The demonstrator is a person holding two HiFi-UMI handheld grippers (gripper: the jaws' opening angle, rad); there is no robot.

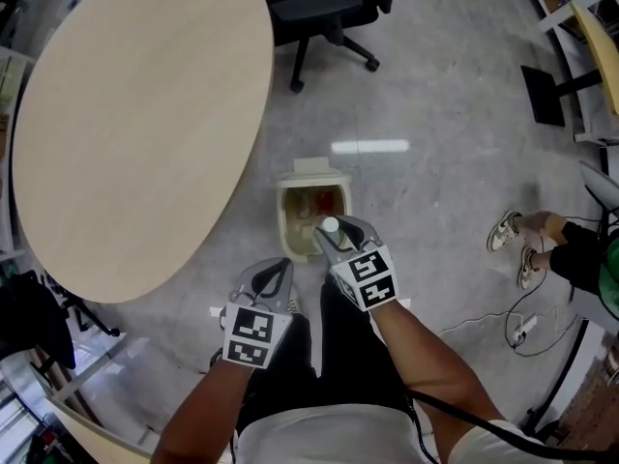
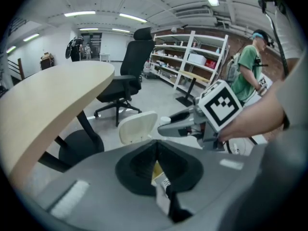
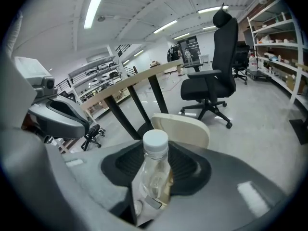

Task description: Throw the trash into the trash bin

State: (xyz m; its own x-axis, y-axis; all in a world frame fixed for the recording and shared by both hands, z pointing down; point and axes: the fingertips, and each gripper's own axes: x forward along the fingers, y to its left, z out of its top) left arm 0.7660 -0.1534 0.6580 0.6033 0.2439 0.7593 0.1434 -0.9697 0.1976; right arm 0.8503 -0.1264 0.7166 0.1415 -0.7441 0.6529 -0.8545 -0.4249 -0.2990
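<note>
Bottle [image 3: 154, 174]: clear plastic, capped, over the open trash bin [image 1: 286, 222].
Handling: I judge it light, crushable, slippery; hold mid-body.
Right gripper [image 1: 340, 232]: jaws clamped on the bottle.
Left gripper [image 1: 274, 276]: jaws pinching a wrapper [image 2: 162, 178] beside the bin.

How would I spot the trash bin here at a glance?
Find the big oval wooden table. On the grey floor by its right edge stands the small cream trash bin, lid flipped open. It is the only open box there.
</note>
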